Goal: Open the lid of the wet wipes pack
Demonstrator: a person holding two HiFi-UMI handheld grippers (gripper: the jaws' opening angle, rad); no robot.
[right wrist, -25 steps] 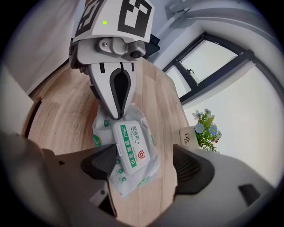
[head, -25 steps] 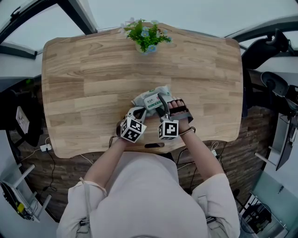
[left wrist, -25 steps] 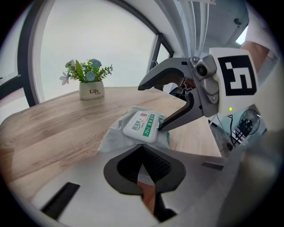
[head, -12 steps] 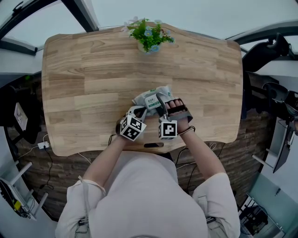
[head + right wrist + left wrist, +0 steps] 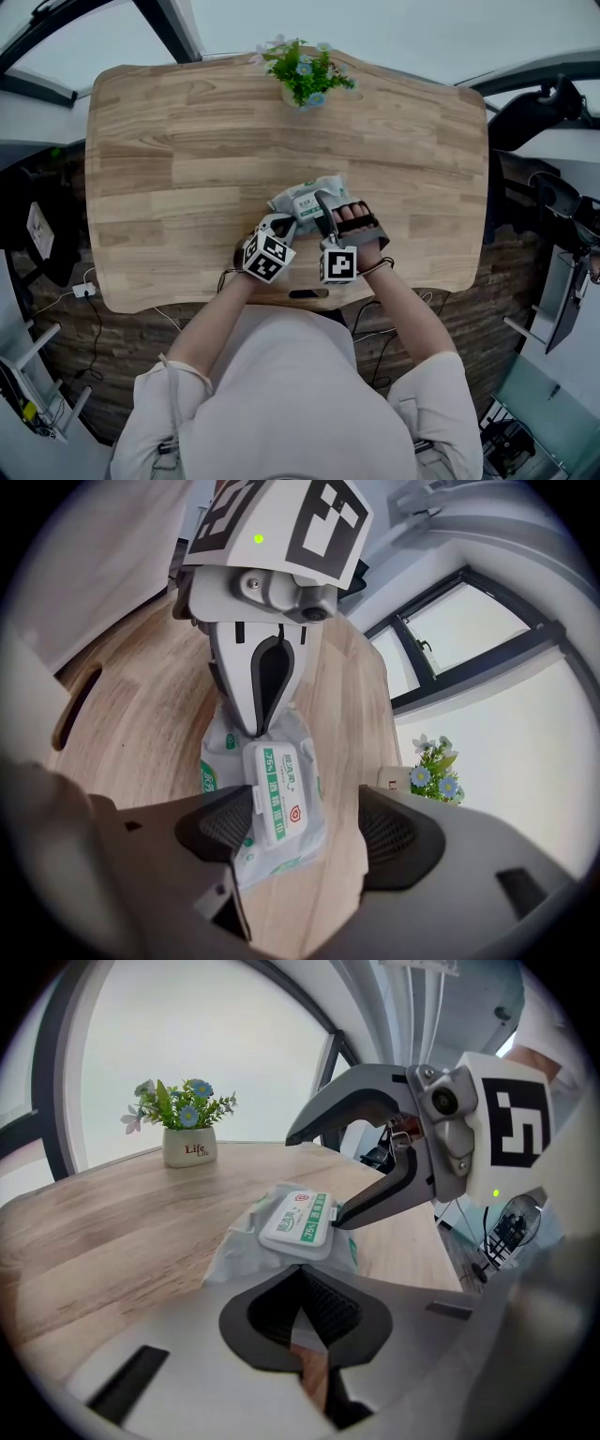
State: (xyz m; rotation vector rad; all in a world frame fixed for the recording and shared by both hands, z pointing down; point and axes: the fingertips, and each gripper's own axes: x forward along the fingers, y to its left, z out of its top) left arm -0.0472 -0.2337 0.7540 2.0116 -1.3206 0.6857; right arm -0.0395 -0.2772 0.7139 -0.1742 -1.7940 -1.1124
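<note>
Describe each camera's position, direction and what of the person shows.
Head view: on the head, steeply down at the wooden table; forearms show.
Left gripper view: on the left hand-held gripper, shut on the wet wipes pack.
Right gripper view: on the right hand-held gripper, jaws open, just closing, pack between.
Shared: pack, flower pot.

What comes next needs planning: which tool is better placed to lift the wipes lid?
Right. The right tool, jaws apart and just closing, has the lid between them, one tip at its edge; the left tool is shut on the pack.
</note>
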